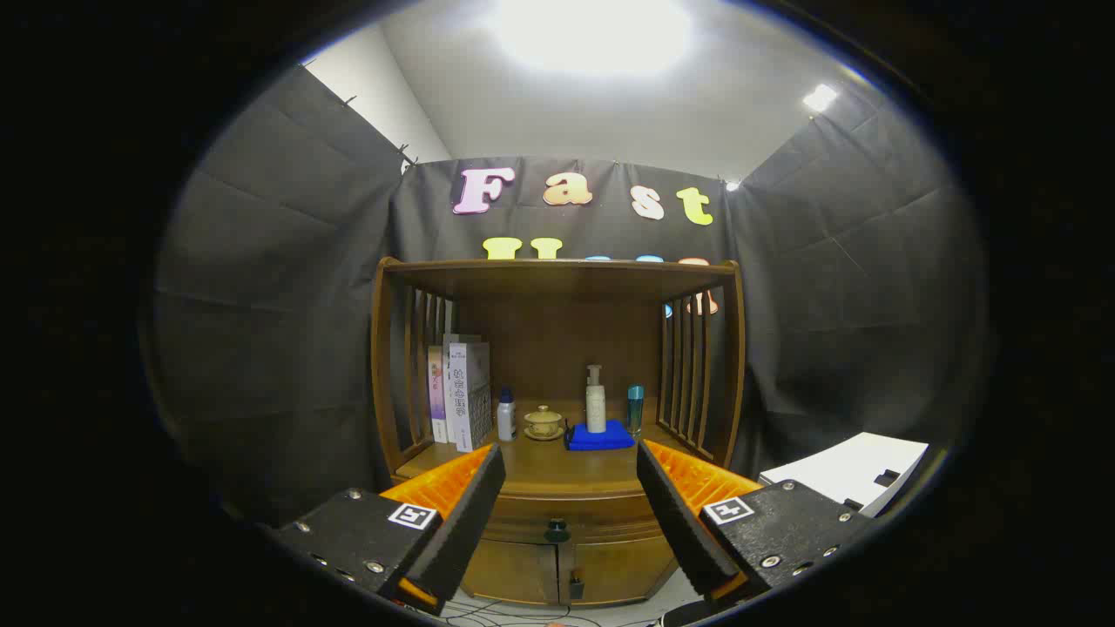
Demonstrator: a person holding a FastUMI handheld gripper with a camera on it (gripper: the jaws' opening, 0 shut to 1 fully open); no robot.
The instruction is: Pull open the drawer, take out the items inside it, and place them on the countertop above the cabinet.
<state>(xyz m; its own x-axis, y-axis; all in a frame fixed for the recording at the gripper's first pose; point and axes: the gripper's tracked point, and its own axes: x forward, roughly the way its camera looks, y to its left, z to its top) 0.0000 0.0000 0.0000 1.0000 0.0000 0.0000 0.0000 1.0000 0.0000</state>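
Wooden cabinet (557, 522) stands beyond the gripper (571, 470), whose fingers gape wide with nothing held. Its drawer (523, 528), shut, sits at twelve o'clock between the fingertips, the dark knob (557, 529) centred. On the countertop (557, 475) rests a blue cloth (600, 436).

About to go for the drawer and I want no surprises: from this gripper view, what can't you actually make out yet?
- Drawer contents: hidden, its front is closed behind the knob.
- Lower cabinet doors: outer sides hidden by the fingers.
- Book spines and small bottle label: too small to read.
- White object beside the cabinet: cut off by the view's edge.

The gripper is open, short of the knob.
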